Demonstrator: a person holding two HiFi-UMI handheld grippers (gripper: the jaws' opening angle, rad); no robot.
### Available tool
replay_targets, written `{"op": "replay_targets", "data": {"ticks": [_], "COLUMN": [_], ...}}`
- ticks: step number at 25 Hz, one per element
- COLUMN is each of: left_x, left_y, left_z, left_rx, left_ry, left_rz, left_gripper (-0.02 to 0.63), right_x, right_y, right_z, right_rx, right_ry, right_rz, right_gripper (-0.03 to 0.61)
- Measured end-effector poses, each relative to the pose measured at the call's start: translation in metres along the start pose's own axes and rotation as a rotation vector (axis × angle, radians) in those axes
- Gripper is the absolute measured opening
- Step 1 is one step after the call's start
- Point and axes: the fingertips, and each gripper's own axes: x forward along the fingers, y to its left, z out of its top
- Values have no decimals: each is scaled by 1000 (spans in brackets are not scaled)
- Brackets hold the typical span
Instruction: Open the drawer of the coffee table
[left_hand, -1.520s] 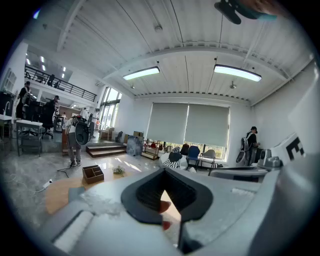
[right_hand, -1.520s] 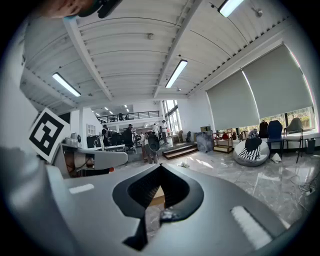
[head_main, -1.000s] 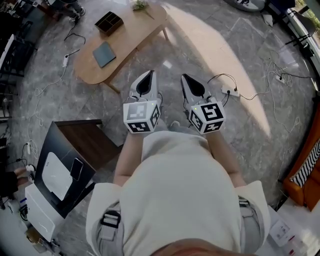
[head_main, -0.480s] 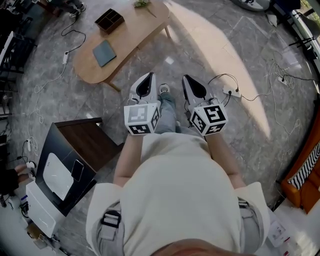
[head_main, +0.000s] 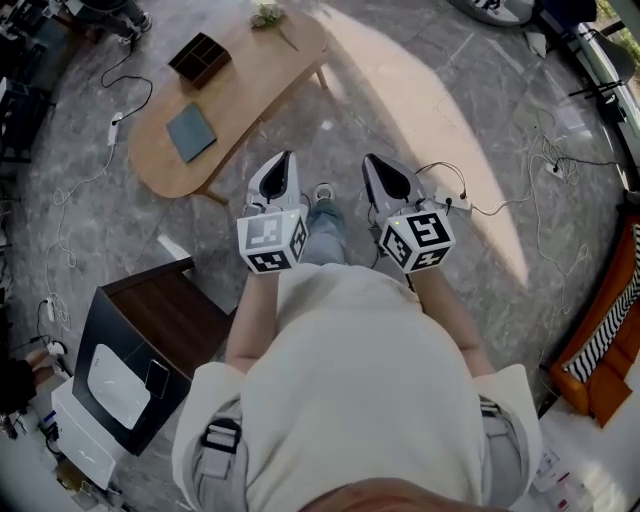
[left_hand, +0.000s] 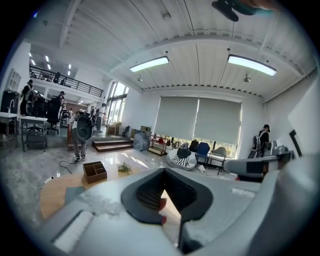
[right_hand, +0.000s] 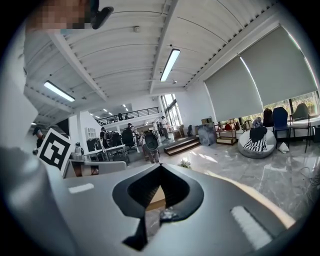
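Pale wooden coffee table (head_main: 258, 85), ahead of us; we cannot make out its drawer from above. Left tongs (head_main: 283, 162) and right tongs (head_main: 372, 162): both pressed together, empty, held forward side by side, short of the table's near edge.

The wooden coffee table (head_main: 252, 82) bears a divided box (head_main: 200, 60), grey pad (head_main: 191, 132) and flowers (head_main: 266, 14).

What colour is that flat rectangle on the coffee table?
The flat rectangle is slate blue-grey; head view shows it best.

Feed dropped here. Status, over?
Left gripper, right gripper shut, empty. Coffee table ahead, unreached; drawer unseen. Power strip on floor, right side.
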Motion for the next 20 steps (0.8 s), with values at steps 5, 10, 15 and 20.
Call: {"op": "replay_targets", "data": {"ticks": [5, 10, 15, 20], "left_x": [54, 105, 149, 180], "left_y": [19, 43, 69, 96], "left_z": [30, 51, 69, 80], "left_rx": [9, 13, 10, -4], "left_ry": [-11, -12, -20, -21], "left_rz": [-2, -5, -2, 14], "left_gripper": [2, 2, 2, 2], "right_x": [57, 113, 164, 206], "right_y": [-31, -49, -63, -75], "right_z": [24, 45, 60, 64], "right_rx": [14, 19, 14, 17], "right_ry": [10, 14, 16, 33], "right_rz": [3, 21, 44, 51], "right_gripper": [1, 2, 2, 0]}}
